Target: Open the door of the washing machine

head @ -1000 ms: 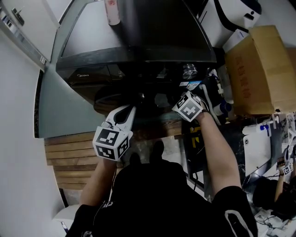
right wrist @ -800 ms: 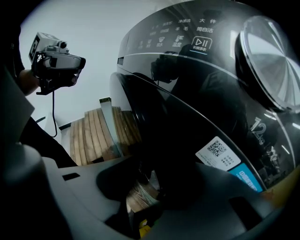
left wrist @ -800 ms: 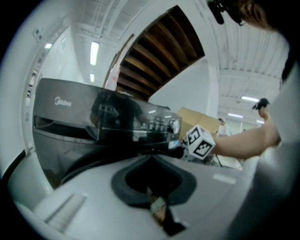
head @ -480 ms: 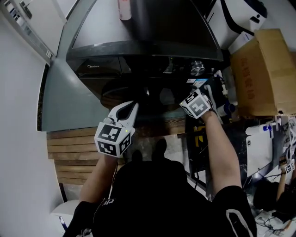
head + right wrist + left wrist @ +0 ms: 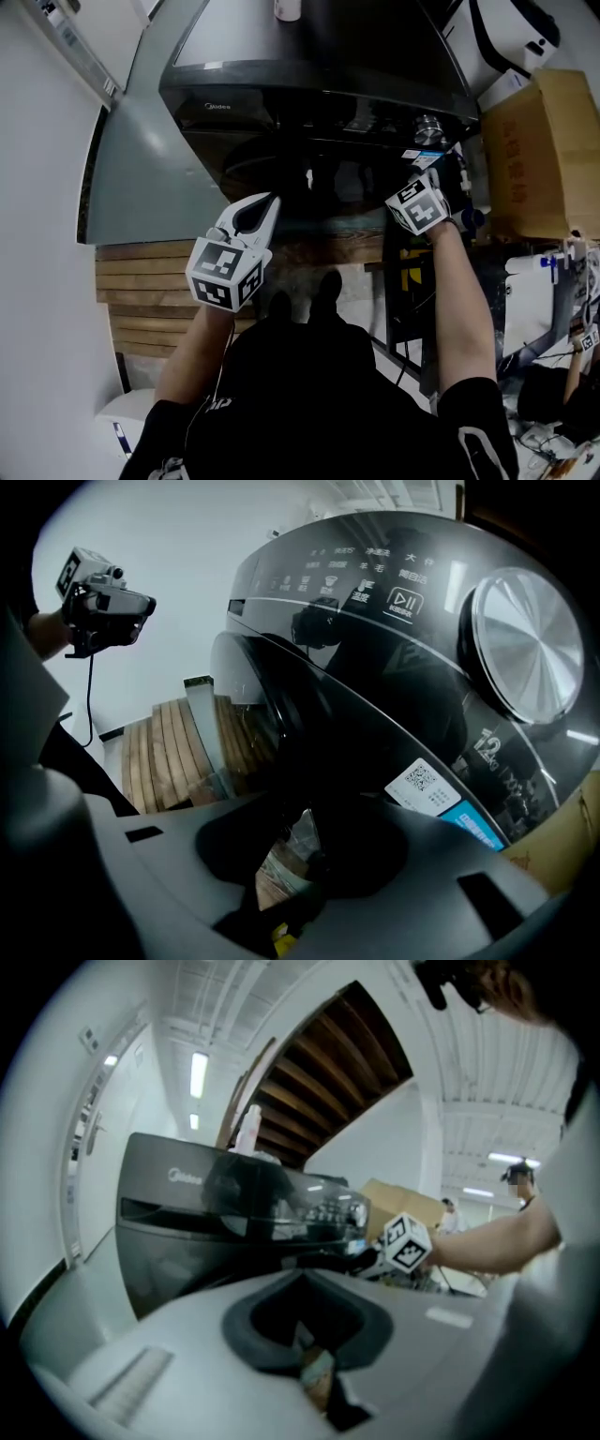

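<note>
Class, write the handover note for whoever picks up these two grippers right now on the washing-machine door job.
Left gripper: jaws together, empty, held off the machine's front.
Right gripper: jaws together, nothing between them, close by the right side of the washing machine door.
Done: approach only; the door looks closed, no grip on it.
Left: probably catch the door's edge with the right gripper and pull it open.

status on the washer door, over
Left gripper shut, empty. Right gripper at the round dark door of the black washing machine, grip unclear. Door looks not yet open. Brown cardboard box right of machine, not blocking.
</note>
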Tool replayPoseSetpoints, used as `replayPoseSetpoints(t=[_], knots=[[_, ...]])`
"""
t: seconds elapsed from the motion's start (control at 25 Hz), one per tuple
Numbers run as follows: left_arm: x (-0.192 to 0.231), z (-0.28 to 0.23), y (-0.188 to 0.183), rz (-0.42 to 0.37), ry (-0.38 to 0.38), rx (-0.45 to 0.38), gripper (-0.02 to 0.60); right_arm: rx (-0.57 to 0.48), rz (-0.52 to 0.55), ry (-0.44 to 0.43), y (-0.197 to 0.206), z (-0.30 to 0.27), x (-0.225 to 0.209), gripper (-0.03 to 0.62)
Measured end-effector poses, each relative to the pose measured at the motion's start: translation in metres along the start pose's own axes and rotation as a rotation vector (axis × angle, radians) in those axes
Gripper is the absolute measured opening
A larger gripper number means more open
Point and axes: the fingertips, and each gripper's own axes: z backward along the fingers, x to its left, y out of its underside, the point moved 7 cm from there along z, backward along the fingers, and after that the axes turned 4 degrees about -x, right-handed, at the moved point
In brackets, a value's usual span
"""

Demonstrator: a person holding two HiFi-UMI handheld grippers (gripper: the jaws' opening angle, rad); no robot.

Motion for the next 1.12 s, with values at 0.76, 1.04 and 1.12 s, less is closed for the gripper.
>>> replayPoseSetpoints(t=[0.76,1.04,1.12], knots=[[-0.007,-0.041,0.0,0.004,0.047,0.023,0.009,-0.003,0.041,-0.15,-0.001,-0.01,-0.007,0.152],[-0.025,-0.051,-0.009,0.002,0.092,0.001,0.009,-0.007,0.022,-0.102,-0.003,-0.007,0.001,0.146],[-0.029,-0.049,-0.012,0.001,0.103,-0.011,0.009,-0.01,-0.002,-0.139,0.005,0.001,0.005,0.144]])
